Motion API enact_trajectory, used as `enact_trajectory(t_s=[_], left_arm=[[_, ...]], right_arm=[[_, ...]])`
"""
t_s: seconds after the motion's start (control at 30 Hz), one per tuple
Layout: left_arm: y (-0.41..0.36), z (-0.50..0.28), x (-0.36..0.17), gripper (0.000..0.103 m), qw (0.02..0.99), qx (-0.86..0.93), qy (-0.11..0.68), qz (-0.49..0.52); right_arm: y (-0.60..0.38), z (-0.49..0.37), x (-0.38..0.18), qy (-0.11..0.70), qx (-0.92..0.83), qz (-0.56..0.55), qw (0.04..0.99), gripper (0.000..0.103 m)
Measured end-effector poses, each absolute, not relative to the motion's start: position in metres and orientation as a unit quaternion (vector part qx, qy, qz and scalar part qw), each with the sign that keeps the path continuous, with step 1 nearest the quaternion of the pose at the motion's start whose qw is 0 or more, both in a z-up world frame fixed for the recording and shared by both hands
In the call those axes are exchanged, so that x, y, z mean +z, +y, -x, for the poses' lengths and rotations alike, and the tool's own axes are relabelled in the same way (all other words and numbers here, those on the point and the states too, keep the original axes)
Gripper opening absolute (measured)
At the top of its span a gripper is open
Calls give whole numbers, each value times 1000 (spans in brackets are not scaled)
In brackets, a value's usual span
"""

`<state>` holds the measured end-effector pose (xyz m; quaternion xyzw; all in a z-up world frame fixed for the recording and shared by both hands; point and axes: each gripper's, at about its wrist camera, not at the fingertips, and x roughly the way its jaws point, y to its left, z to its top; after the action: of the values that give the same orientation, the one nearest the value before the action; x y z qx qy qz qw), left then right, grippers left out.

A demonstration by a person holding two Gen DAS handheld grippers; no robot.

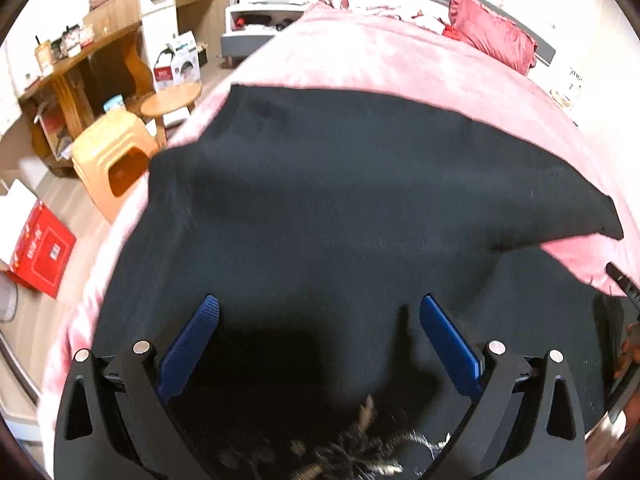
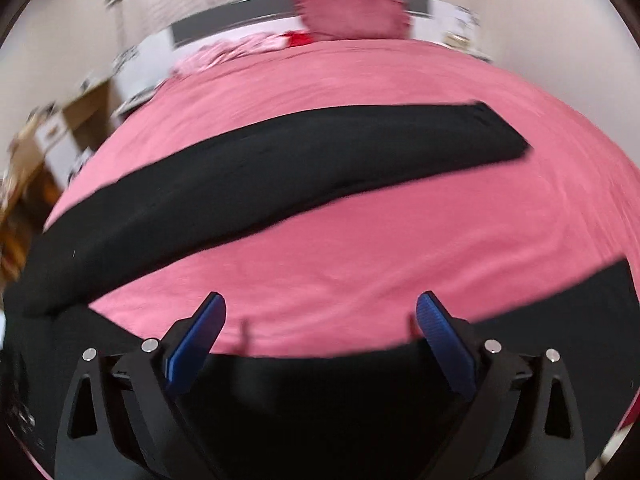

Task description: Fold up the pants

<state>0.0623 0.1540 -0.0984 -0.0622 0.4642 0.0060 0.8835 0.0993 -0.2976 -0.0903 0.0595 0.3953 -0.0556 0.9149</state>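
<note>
While both my tongs stand wide apart with nothing between them, the stock reads as follows, placed by the bed.

Item: black fabric pants (image 1: 340, 184), spread flat on the pink plush bedspread (image 1: 380, 60), near the foot edge of the bed. One leg (image 2: 280, 156) runs as a long dark band across the bed toward its far side; a second dark part (image 2: 560, 304) lies along the near edge. They lie open, I judge, so a fold can be made on a flat base; the fold looks not yet finished.

Item: left tongs (image 1: 320, 336), blue pads spread, hovering over the broad upper part of the pants, gripping nothing.

Item: right tongs (image 2: 320, 332), blue pads spread likewise, over the bare bedspread between the two dark parts, empty. That view is smeared, so fine detail is lost.

Item: red ruffled pillow (image 1: 492, 36) at the head of the bed, well apart from the pants.

Item: yellow plastic stool (image 1: 116, 160) and round wooden stool (image 1: 172, 98) beside the bed on the floor; red cardboard box (image 1: 40, 252) nearer the foot; wooden bench (image 1: 80, 64) with clutter beyond.

Obstructions: none on the bedspread around the pants. A spiky dark trim at the bottom of the left view I cannot identify.
</note>
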Motion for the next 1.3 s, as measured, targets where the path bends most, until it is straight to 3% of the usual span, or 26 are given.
enact_trajectory(t_s=[0.17, 0.47, 0.63, 1.3], left_arm=[[171, -98, -81, 99, 893, 31, 446, 53], [196, -204, -72, 99, 889, 86, 449, 16], [223, -242, -76, 99, 887, 96, 444, 77], [232, -290, -110, 99, 882, 126, 451, 46]], right_arm=[[-293, -109, -127, 446, -65, -39, 892, 101], [-294, -113, -128, 439, -62, -45, 895, 101], [-280, -113, -124, 434, -63, -43, 898, 101], [-279, -114, -123, 433, -64, -42, 898, 101]])
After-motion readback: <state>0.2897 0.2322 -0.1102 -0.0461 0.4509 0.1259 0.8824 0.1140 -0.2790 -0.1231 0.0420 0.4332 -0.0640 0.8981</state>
